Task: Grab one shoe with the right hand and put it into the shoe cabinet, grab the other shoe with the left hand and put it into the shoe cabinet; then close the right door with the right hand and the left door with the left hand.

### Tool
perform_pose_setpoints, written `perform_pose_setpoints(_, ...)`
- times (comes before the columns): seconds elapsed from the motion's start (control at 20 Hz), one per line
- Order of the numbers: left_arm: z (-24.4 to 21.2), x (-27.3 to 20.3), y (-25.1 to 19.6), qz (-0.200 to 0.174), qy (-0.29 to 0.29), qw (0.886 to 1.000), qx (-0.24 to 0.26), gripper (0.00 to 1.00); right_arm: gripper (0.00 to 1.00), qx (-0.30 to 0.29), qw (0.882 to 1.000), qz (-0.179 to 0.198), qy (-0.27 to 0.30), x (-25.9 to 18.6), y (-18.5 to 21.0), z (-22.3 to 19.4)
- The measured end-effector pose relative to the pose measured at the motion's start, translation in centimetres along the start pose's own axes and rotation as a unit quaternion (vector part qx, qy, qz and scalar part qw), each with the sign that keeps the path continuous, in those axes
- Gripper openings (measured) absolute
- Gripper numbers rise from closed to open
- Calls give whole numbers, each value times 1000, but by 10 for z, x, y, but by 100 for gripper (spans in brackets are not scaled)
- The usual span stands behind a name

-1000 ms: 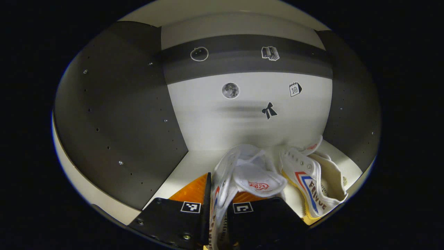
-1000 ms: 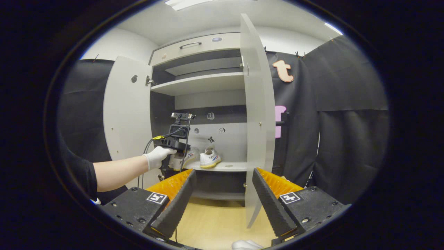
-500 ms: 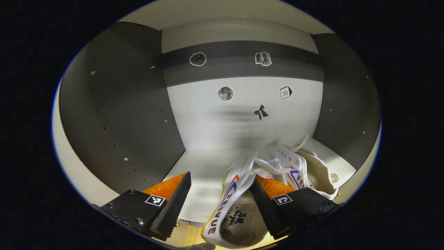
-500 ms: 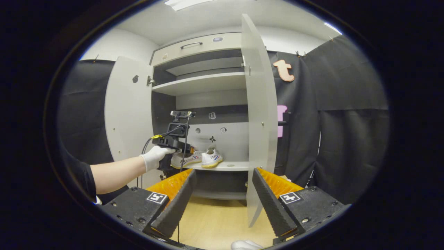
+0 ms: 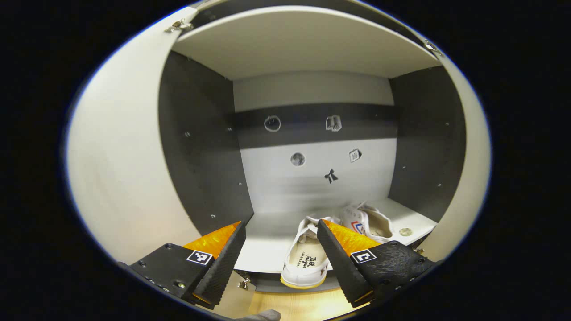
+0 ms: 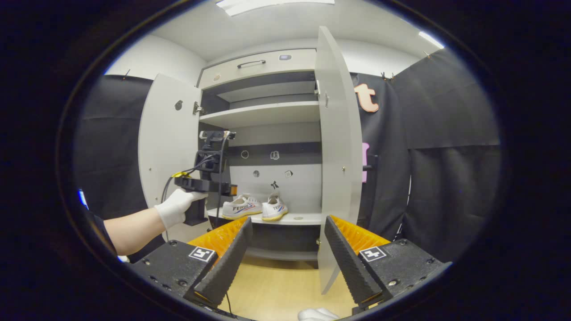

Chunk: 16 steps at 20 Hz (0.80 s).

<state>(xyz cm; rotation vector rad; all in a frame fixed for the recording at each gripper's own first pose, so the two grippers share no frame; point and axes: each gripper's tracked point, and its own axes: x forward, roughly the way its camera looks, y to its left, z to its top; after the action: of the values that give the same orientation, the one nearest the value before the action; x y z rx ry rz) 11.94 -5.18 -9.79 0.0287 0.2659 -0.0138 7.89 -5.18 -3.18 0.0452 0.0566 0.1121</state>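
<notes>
Two white canvas shoes lie side by side on the lower shelf [image 5: 267, 249] of the shoe cabinet. The nearer shoe [image 5: 308, 259] has its heel at the shelf's front edge; the other shoe [image 5: 368, 222] lies to its right. My left gripper [image 5: 280, 254] is open just in front of the shelf, nothing between its fingers. In the right gripper view the left gripper [image 6: 223, 189] is held by a gloved hand [image 6: 176, 208] before both shoes [image 6: 254, 207]. My right gripper [image 6: 287, 252] is open and empty, well back from the cabinet. The left door [image 6: 167, 142] and right door [image 6: 339, 151] stand open.
An upper shelf [image 6: 263, 113] and a top drawer [image 6: 254, 67] sit above the shoes. A small round thing [image 5: 405, 232] lies on the shelf at the right. Black cloth hangs on both sides of the cabinet. Light wooden floor [image 6: 276, 290] lies before it.
My left gripper opened, let go of the shoe and drew back out of the cabinet. The shoe now lies on the shelf. The right gripper barely moved.
</notes>
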Motion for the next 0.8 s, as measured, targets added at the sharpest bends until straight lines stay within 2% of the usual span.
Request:
perform_pose_setpoints(0.15,11,-56,-3,-18,-35,999,-7,96,100,-3,1000,-14,-14,-3,-7,9)
perform_pose_setpoints(0.2,15,-77,-2,-19,-50,999,-6,100,100,-4,1000,-22,-17,-4,-12,11)
perform_pose_setpoints(0.25,19,-97,-1,-16,-68,998,-6,96,100,-5,999,-30,-21,-5,-17,12)
perform_pose_setpoints(0.35,20,-129,-5,-14,-100,995,0,96,100,-7,999,-49,-23,-6,-29,14)
perform_pose_setpoints(0.5,9,-179,-8,-31,-103,994,-21,96,100,-10,997,-74,-20,-8,-50,13)
perform_pose_setpoints(0.65,-4,-218,6,-15,-119,992,-32,96,100,-11,994,-103,-19,-8,-81,15)
perform_pose_setpoints(0.8,-18,-244,18,4,-115,993,-13,96,100,-11,990,-141,-20,-10,-120,23)
